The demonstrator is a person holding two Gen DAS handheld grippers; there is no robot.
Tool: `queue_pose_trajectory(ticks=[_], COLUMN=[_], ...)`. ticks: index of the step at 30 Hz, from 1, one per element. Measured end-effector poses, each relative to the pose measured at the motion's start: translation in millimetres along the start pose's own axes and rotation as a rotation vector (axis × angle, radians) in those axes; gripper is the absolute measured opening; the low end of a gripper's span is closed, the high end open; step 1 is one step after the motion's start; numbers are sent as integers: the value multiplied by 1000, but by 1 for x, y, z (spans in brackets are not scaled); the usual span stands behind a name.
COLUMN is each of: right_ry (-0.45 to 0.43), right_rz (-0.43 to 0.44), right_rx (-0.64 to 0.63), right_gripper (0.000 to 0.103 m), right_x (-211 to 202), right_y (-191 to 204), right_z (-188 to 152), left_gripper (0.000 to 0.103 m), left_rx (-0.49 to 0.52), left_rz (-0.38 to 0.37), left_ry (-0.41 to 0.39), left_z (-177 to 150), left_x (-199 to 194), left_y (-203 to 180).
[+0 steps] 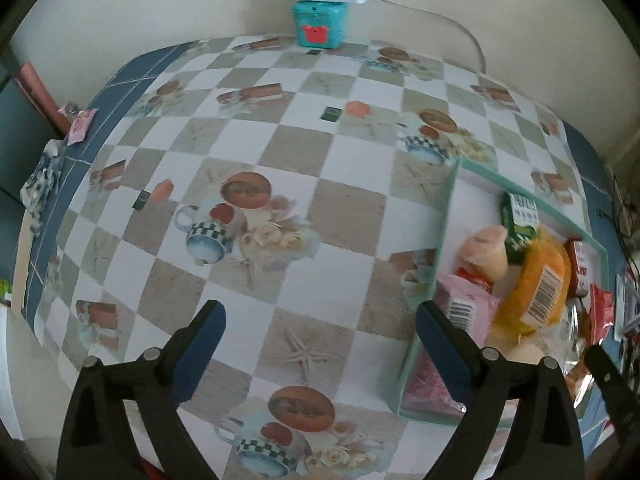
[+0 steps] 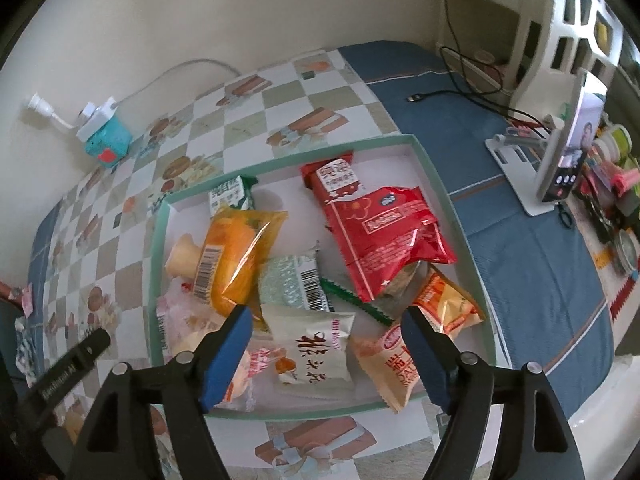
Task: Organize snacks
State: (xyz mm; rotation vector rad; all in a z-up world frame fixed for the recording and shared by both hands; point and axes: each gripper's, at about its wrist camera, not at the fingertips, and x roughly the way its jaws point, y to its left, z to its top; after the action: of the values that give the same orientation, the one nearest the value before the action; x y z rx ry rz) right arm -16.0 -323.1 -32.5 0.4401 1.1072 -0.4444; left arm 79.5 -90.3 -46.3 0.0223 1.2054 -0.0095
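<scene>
The snacks (image 2: 256,256) lie piled in the green tray (image 2: 436,184) in the middle of the right view. Both the left claw (image 1: 320,344) and the right claw (image 2: 326,344) are wide open and hold nothing. The putting-in step looks finished, so next a claw would need to reach for any snack left on the desk (image 1: 280,128).

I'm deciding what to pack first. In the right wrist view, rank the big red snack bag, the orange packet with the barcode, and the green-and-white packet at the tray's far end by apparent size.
1. Big red snack bag, clearly the largest.
2. Orange packet.
3. Green-and-white packet, smallest, though it lies farthest from the camera and is partly covered by the orange packet, so its real size is unsure.
</scene>
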Motion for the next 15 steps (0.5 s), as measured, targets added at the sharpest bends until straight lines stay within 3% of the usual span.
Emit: queue_pose_trajectory(ticks=[1, 4, 15], right_ry=[-1, -14, -30], right_rz=[-1, 1, -4], right_rx=[-3, -19, -69], right_gripper=[92, 103, 103], right_x=[0, -2, -5], right_y=[1, 6, 25], right_z=[0, -1, -15], left_gripper=[96, 96, 96], left_rx=[-2, -8, 33], left_rz=[1, 6, -13], left_ry=[-2, -4, -30], left_z=[0, 1, -4], left_x=[0, -1, -12], left_y=[2, 4, 5])
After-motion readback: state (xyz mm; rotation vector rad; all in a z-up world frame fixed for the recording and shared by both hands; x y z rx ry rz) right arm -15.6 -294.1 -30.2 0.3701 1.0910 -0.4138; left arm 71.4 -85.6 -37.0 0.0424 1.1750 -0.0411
